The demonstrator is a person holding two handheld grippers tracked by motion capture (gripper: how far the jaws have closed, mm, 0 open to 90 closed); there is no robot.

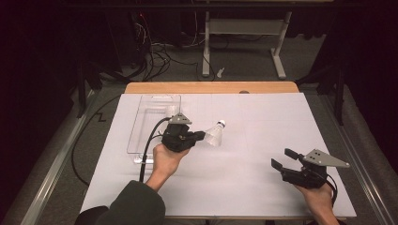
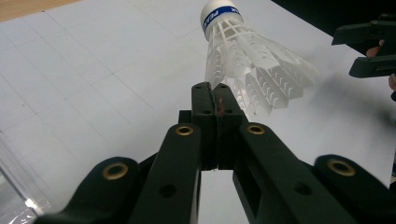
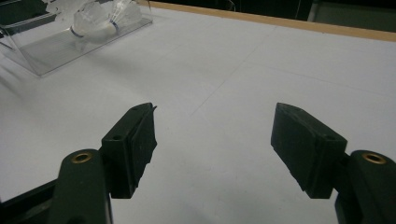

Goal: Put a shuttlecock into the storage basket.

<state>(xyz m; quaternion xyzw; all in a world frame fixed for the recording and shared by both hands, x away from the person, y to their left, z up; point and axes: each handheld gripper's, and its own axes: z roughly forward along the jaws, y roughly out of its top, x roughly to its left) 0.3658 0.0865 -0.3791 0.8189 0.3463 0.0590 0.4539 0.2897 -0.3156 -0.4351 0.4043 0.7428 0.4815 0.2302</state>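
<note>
One shuttlecock lies inside the clear tray at the table's far left, cork end toward the tray's open middle. A second shuttlecock is pinched by its feather skirt in the left gripper, jaws pressed together on it, just right of the tray, cork pointing away. The right gripper hovers near the table's right edge, jaws wide apart, holding nothing.

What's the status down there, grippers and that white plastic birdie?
Left gripper shut on white plastic shuttlecock by its skirt edge, lifted off the white table. Right gripper open, empty. Clear plastic tray beside the left gripper; nothing in the way.
</note>
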